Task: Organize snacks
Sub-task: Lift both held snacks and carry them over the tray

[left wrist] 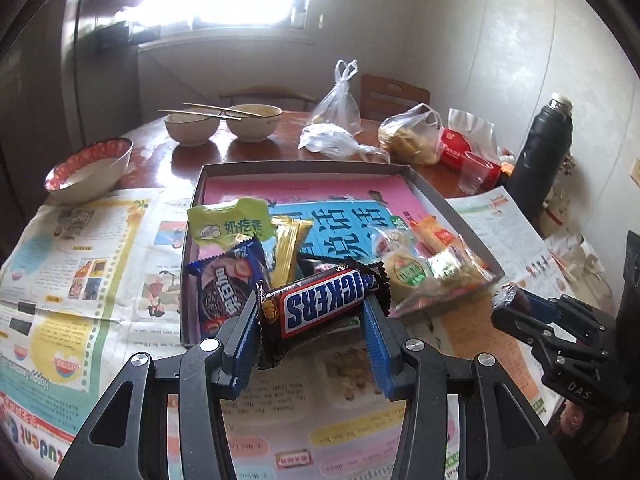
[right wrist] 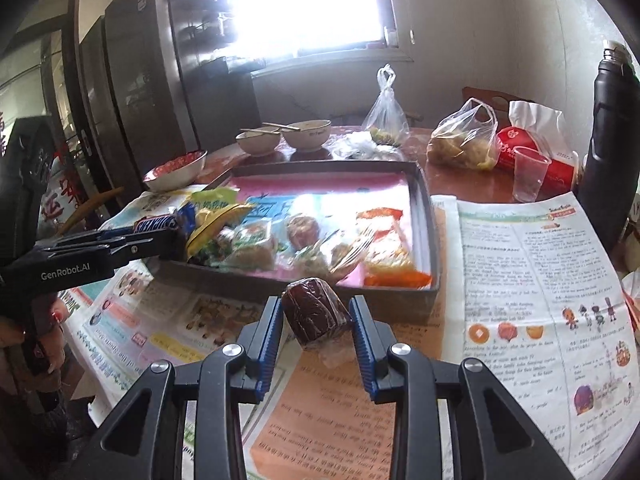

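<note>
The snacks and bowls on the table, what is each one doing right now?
Snickers bar: gripped crosswise by the left hand-held gripper.
Wrapped dark snack: pinched in the right hand-held gripper.
Box tray: open, holding snack packets.
Two bowls: chopsticks resting across.
Plastic cup: upright.
Black bottle: upright.

A: What sits between my left jaws?
B: A brown Snickers bar (left wrist: 326, 307), lying crosswise, tilted, label upside down, both ends past the jaws.

A: And between my right jaws?
B: A dark red date (right wrist: 314, 309) in clear wrap, upright, clamped.
</note>
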Demonstrator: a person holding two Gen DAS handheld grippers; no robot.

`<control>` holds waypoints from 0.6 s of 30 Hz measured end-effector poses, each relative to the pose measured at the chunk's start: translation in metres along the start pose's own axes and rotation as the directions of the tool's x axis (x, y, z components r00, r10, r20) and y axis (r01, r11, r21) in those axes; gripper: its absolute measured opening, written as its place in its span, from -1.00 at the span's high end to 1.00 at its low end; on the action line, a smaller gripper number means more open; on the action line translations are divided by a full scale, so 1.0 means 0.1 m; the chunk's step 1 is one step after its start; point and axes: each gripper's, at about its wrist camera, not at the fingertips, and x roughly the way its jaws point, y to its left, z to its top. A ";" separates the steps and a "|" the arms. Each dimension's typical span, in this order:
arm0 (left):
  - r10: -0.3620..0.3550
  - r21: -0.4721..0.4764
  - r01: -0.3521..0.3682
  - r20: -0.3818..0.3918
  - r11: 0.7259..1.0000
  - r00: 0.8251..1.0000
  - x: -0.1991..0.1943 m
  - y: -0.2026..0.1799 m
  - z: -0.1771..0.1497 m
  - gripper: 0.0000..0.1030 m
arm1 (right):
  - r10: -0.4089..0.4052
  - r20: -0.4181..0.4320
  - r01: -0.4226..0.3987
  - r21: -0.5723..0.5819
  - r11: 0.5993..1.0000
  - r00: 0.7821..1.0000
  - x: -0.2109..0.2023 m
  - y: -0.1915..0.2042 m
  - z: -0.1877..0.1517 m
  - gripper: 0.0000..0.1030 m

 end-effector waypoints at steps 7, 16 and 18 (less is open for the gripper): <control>0.015 0.005 -0.015 0.000 1.000 1.000 0.16 -0.03 0.08 0.05 | -0.032 0.002 0.032 0.026 0.999 0.999 0.07 -0.16 0.10 0.32; 0.019 0.018 -0.018 -0.007 1.000 1.000 0.32 -0.08 0.14 0.05 | -0.057 -0.002 0.057 0.044 0.997 0.998 0.21 -0.32 0.19 0.33; 0.019 0.018 -0.019 -0.012 1.000 1.000 0.36 -0.08 0.14 0.05 | -0.059 -0.005 0.059 0.045 0.997 0.998 0.25 -0.33 0.21 0.32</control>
